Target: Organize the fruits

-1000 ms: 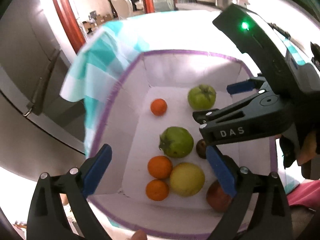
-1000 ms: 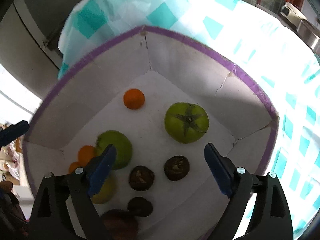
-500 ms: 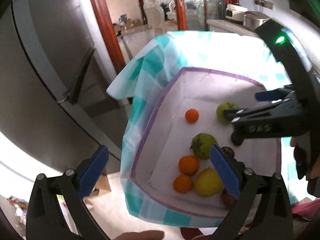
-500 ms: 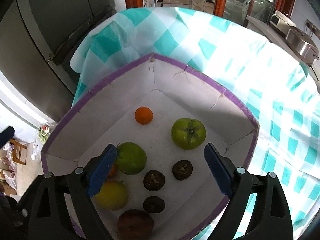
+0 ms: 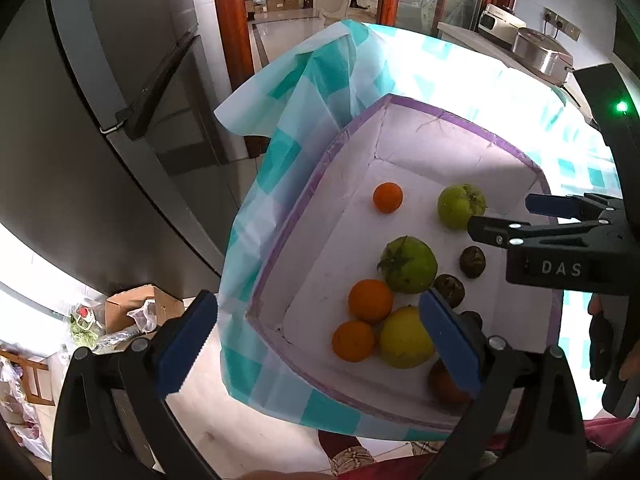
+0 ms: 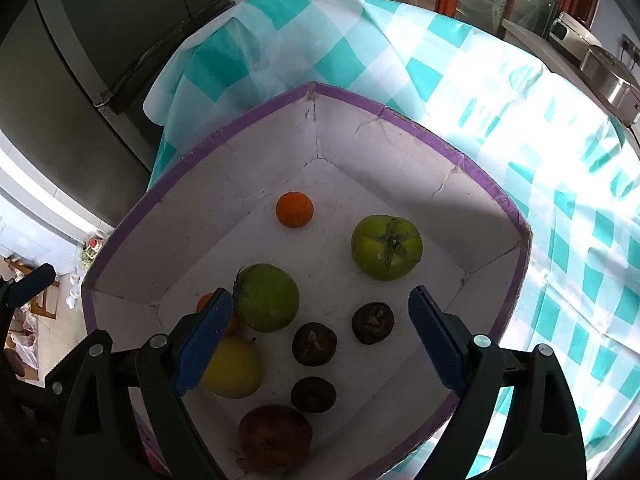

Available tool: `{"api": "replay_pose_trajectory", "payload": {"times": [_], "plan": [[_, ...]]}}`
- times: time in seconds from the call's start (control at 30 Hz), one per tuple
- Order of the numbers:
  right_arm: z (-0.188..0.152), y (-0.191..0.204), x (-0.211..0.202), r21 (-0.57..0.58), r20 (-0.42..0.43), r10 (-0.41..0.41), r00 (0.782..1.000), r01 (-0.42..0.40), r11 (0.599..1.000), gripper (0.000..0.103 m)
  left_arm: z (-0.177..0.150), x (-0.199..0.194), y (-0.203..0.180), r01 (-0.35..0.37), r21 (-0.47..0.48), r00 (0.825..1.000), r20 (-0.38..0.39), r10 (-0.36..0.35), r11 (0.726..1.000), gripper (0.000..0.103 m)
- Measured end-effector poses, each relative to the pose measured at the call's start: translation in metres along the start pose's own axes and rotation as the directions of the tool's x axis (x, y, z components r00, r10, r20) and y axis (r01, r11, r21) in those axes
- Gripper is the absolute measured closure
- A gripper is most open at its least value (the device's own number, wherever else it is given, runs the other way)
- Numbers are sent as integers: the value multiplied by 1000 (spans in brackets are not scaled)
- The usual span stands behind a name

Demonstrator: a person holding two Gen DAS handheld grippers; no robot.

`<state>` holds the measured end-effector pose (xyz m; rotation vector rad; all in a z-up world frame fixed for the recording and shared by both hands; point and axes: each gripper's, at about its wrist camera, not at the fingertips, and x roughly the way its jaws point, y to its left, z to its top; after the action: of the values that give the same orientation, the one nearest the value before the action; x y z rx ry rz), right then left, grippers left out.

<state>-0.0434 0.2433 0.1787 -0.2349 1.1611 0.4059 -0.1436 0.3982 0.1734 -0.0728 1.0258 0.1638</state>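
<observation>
Fruits (image 6: pixel 386 247) lie below both grippers' wide-spread, empty fingers (image 6: pixel 434 338).

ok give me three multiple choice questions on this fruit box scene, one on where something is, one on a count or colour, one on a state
1. Where does the lone small orange lie in the box?
A. near the far corner, apart from the other fruit
B. touching the yellow fruit
C. outside on the cloth

2. How many small dark brown fruits lie in the box in the right wrist view?
A. one
B. three
C. five

3. What state is the right gripper in?
A. shut on a green fruit
B. shut on nothing
C. open, holding nothing

Answers:
1 A, it sits alone by the far corner, clear of the green fruits.
2 B, three dark brown fruits show between the fingers.
3 C, the fingers stand wide apart above the box with nothing pressed between them.
</observation>
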Motion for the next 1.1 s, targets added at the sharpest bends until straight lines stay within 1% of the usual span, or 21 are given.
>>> {"api": "replay_pose_trajectory", "payload": {"times": [0.33,0.7,1.0,1.1], "plan": [[-2,-4,1,-4,-7,7,1000,-7,1000,16,1,0,-9,-6,4,1000,-5,6,1000,2],[0,-8,-2,-1,5,12,1000,-12,1000,16,4,2,-13,-4,3,1000,-9,4,1000,2],[1,-11,-4,-12,9,21,1000,-21,1000,16,6,7,-17,-3,-21,1000,-29,2,1000,2],[2,-13,-5,-10,11,20,1000,-20,1000,16,6,6,-19,-9,-25,1000,-19,8,1000,2]]}}
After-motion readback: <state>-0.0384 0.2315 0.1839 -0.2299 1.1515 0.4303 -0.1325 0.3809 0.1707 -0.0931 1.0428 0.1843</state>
